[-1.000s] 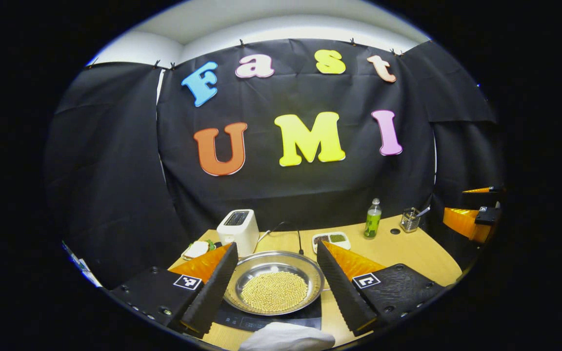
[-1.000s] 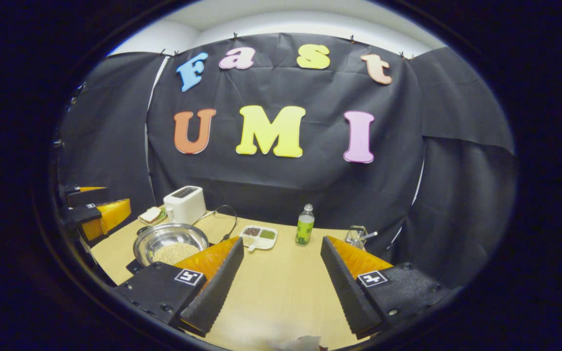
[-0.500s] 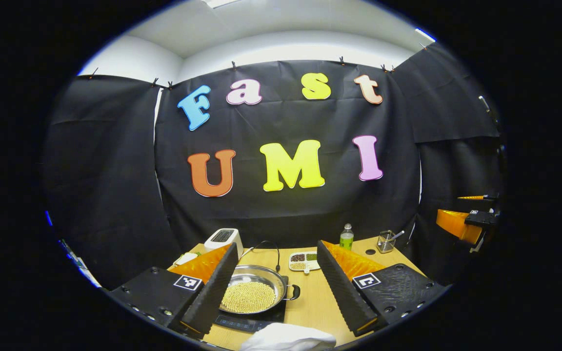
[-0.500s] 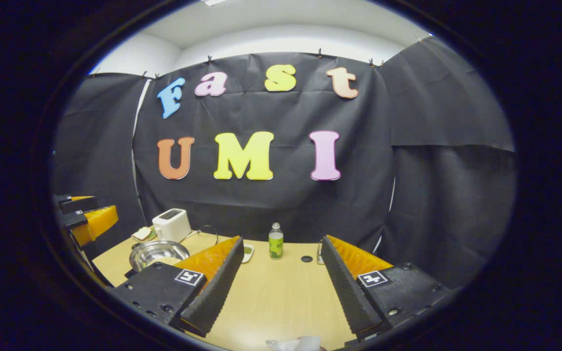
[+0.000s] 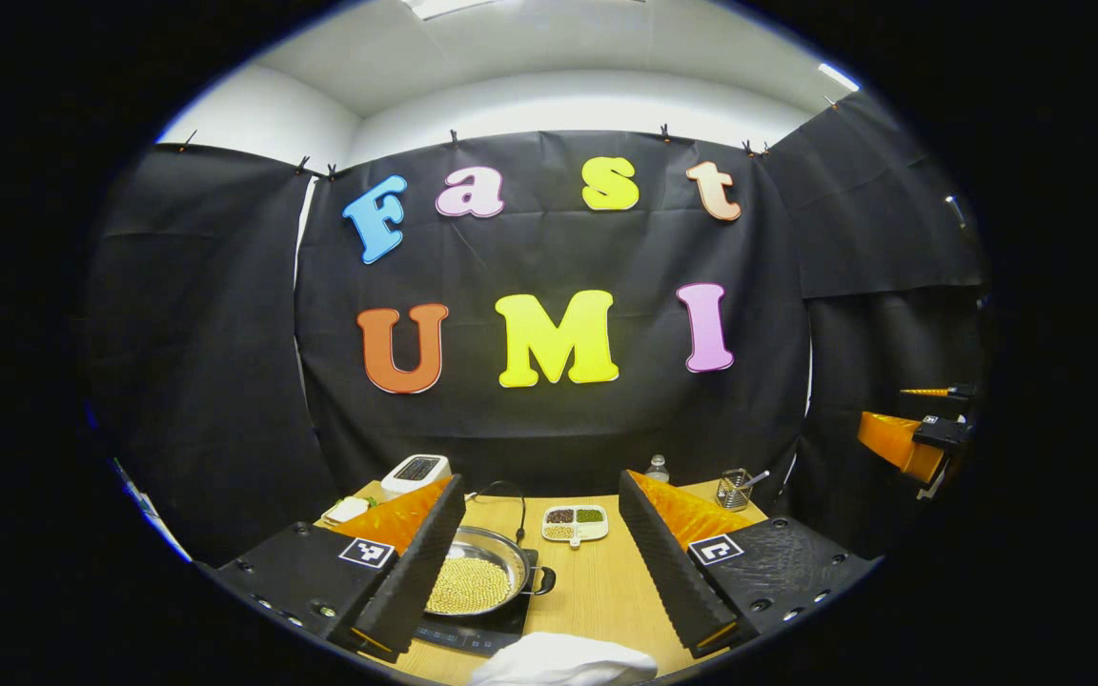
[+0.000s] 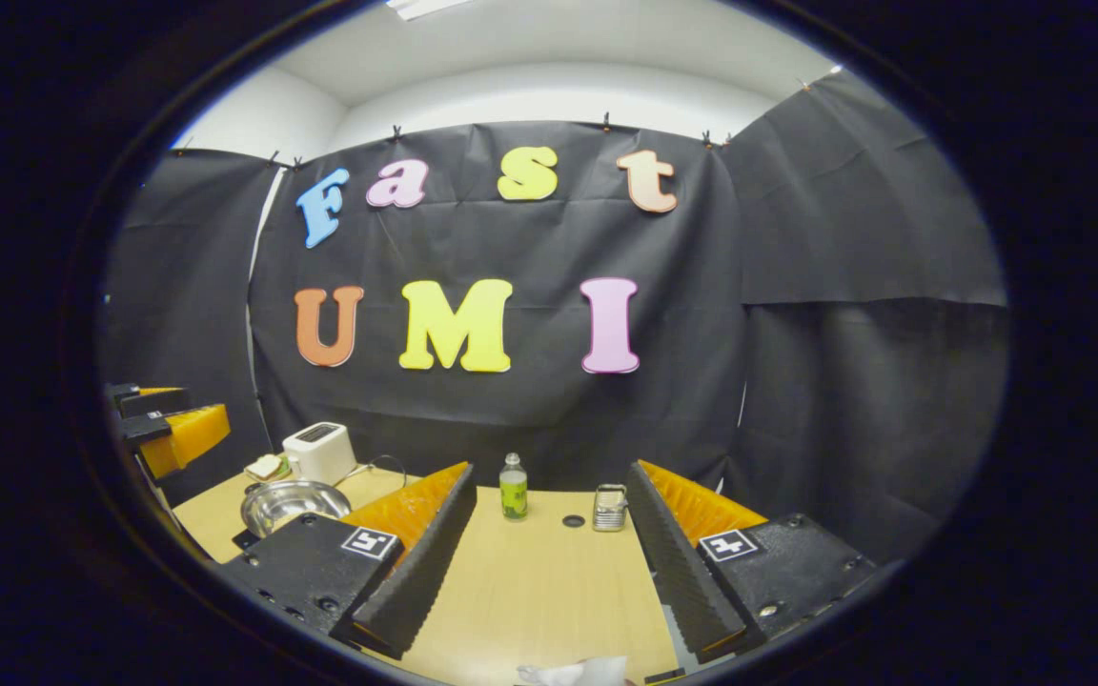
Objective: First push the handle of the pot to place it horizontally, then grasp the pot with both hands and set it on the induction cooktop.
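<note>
pale wooden tabletop (image 5: 597, 591) carries a round shiny steel pot (image 5: 477, 576) filled with small yellow beans, resting on a flat black induction cooktop (image 5: 473, 631). the pot's dark side handle (image 5: 543, 579) points toward the open table. the left gripper (image 5: 539, 562) is held back from the pot, jaws wide and holding nothing, with the pot low and just inside its left finger. the right gripper (image 6: 549, 548) is likewise spread wide and empty, the pot (image 6: 288, 502) well off to its left.
</note>
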Motion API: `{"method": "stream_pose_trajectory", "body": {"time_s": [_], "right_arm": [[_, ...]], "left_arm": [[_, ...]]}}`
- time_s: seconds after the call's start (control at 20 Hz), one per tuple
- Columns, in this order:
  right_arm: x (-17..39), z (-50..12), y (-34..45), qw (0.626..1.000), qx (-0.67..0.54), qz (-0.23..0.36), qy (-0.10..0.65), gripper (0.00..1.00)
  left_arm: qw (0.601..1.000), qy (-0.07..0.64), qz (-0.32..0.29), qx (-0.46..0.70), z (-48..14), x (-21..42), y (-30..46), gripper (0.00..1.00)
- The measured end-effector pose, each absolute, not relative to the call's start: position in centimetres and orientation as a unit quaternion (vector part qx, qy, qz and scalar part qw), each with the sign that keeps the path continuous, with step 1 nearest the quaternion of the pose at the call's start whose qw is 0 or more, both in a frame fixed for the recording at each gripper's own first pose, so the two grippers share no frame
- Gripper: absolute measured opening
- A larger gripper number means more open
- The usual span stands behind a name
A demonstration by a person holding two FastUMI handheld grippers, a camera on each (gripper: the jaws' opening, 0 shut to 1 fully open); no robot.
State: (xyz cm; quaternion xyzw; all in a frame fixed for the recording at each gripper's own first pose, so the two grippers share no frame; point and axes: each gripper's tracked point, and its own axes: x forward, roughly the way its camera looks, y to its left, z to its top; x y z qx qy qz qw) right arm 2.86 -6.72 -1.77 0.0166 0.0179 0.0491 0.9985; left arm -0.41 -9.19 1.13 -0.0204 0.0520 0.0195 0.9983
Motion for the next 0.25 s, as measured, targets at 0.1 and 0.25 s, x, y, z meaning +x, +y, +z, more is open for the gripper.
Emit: {"method": "stream_pose_trajectory", "body": {"time_s": [0.1,0.25], "right_arm": [[2.65,-1.58,-6.66,0.998,0.013,0.051,0.015,1.00],[2.39,-1.34,-6.82,0.999,0.016,0.051,0.010,1.00]], "left_arm": [[0.998,0.051,0.018,-0.019,1.10,-0.52,-9.50,0.96],[0.998,0.050,0.018,-0.014,1.32,-0.60,-9.63,0.90]]}}
